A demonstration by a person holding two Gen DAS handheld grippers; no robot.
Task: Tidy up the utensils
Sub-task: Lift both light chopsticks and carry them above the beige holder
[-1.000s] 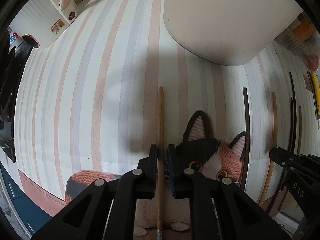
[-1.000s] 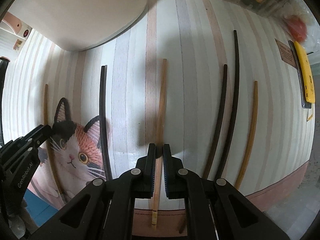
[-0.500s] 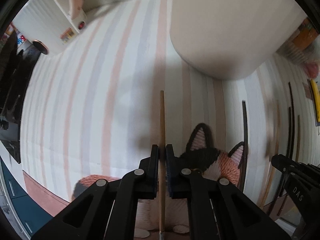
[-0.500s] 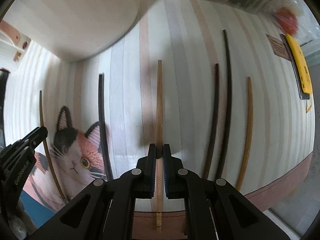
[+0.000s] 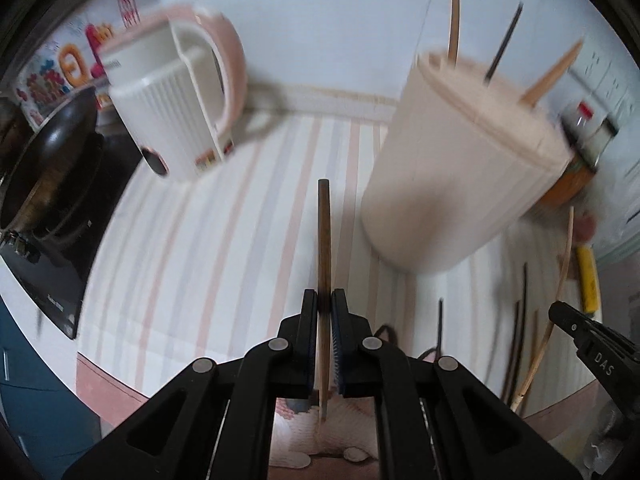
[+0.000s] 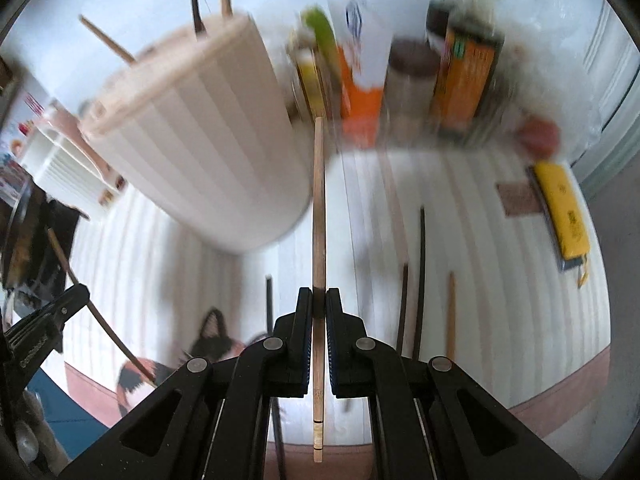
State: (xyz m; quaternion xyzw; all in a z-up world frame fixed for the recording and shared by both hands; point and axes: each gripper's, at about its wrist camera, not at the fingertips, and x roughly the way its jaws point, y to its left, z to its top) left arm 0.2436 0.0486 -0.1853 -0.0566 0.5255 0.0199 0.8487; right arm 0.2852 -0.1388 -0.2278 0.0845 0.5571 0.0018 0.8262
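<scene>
A: What does the left wrist view show?

B: The left gripper (image 5: 324, 300) is clamped on a brown chopstick (image 5: 324, 236), which runs straight ahead between the fingers and above the striped mat (image 5: 208, 248). Ahead and to the right stands the cream holder (image 5: 460, 168), with three sticks poking out of its top. Ahead to the left is a white kettle with a pink handle (image 5: 176, 92), and further left a black pan (image 5: 44, 168). Off to the right, more chopsticks lie on the mat, near the other tool's tip.

A: And the right wrist view?

B: The right gripper (image 6: 319, 300) is pinching a pale wooden chopstick (image 6: 319, 208), pointing forward. The holder (image 6: 208, 140) is ahead and to the left; bottles (image 6: 460, 60) line the back. To the right, loose chopsticks (image 6: 420, 280) lie on the mat, and further right a yellow object (image 6: 562, 212). The frame is blurred.
</scene>
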